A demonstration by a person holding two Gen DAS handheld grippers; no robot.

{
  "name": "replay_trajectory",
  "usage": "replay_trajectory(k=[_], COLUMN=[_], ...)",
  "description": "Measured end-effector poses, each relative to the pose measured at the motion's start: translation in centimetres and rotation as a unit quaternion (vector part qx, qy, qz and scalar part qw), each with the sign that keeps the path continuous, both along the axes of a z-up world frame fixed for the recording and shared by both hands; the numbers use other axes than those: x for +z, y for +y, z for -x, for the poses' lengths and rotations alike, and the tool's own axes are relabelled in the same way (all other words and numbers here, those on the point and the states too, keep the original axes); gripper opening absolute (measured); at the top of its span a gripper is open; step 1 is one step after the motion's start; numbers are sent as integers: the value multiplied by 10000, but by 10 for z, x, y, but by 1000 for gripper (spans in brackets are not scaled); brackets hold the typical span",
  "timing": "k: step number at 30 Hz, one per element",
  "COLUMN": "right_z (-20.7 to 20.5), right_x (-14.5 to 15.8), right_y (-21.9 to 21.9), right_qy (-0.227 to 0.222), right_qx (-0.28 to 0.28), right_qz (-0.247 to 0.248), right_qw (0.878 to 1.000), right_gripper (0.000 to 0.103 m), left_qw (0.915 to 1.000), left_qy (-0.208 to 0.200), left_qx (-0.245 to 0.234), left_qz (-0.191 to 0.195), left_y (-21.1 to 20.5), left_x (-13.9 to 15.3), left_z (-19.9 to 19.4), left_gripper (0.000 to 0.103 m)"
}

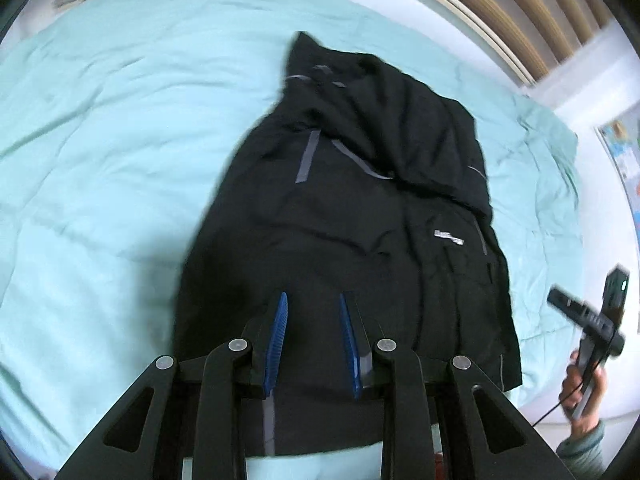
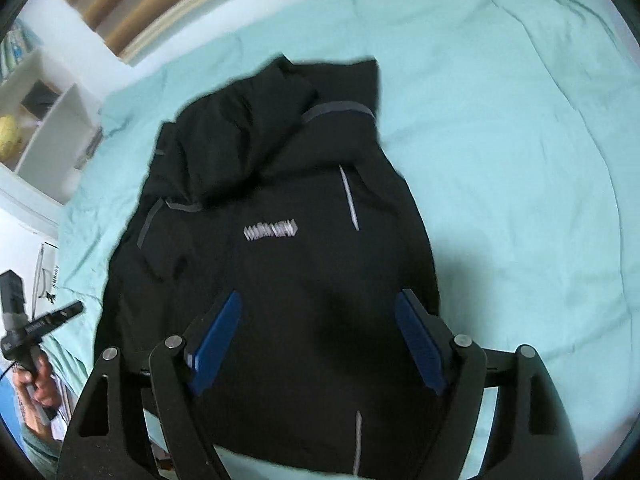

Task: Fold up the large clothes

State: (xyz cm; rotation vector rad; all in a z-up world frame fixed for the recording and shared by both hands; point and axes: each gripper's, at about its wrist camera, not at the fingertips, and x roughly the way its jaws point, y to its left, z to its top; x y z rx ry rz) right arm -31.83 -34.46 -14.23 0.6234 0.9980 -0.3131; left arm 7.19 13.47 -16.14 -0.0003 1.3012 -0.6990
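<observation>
Item 1, bed quilt [image 1: 100, 160], pale turquoise, creased, filling most of both wrist views; it carries everything below.

Item 2, black jacket [image 1: 340, 220], grey reflective strips, white chest logo [image 2: 271, 230]; lying on the quilt, partly folded, with a sleeve or side panel bunched over the upper part; long axis running straight away from me, hem nearest both grippers, collar or hood end farthest.

Item 3, slatted wooden headboard [image 1: 500, 12], beyond the jacket's far end; white shelving [image 2: 48, 120] to one side.

Item 4, right gripper [image 2: 318, 340], blue pads spread wide apart, gripping nothing that I can see; hovering over the jacket's lower half, hem just beneath it.

Item 5, left gripper [image 1: 312, 340], pads parted by a narrow gap, black cloth visible behind the gap; whether cloth sits between the pads I cannot tell.

Judgement: both grippers sit at the hem end, about equally near; the next fold likely calls for carrying the hem along the long axis toward the collar, so each gripper must take a hem corner first.
</observation>
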Motion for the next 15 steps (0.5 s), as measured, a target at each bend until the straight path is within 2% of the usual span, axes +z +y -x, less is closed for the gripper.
replay_trajectory(k=[1,4,5,7,9,12,15], right_z=[4,22,27,37,48,61,74], right_x=[-5,-22,-27,-35,-43,-52,-62], right_y=[2,8,10,11,11,11,10], right_qy=[69,327,417,533,631,774,950], right_qx=[-29,-160,-219,-334,-463,-622,-692], right_qz=[-19,-102,-114,-127,-159,-178,-185], right_qw=[10000,9993,9988,9979,9968,9949,9929], right_gripper=[82,82,82,82,82,82,82], left_qw=[9999,9995,9992,9978,9942,9896,9846], left_qy=[62,232,285,496,872,1269,1623], left_qx=[71,182,268,433,561,653,580], left_qz=[-38,-68,-35,109,283,201,293], left_y=[10,35,45,61,72,79,80], left_x=[-2,-9,-12,-22,-38,-62,-80], left_z=[-1,-3,-5,-9,-15,-16,-12], left_gripper=[32,52,55,57,58,58,58])
